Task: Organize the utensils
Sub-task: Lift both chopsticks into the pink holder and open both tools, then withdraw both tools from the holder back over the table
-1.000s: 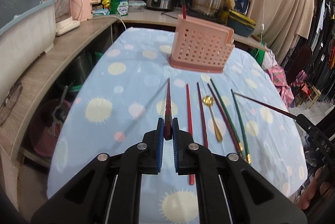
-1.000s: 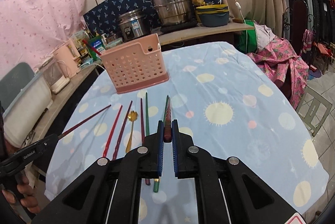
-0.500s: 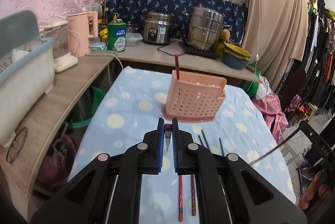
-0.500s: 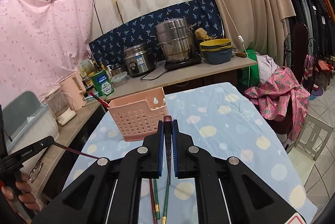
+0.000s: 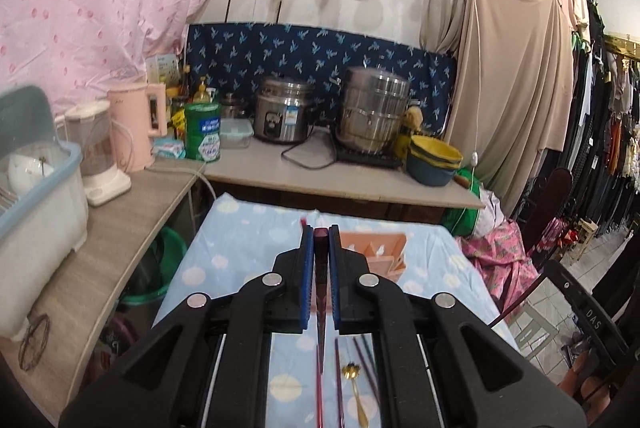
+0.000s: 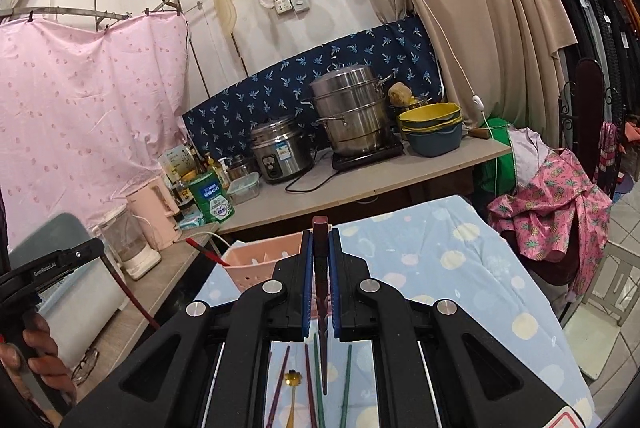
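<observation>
In my left gripper (image 5: 319, 256) I hold a dark red chopstick (image 5: 320, 292) upright, my right gripper (image 6: 320, 260) another chopstick (image 6: 321, 268). The pink perforated basket (image 6: 260, 262) stands ahead with one red chopstick (image 6: 206, 250) leaning in it. Below, more chopsticks (image 6: 316, 380) and a gold spoon (image 6: 292, 384) lie on the bench (image 6: 460, 268).

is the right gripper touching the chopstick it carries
Touching. The right wrist view shows the right gripper with jaws closed on the dark red chopstick, pads pressed against both sides.
</observation>
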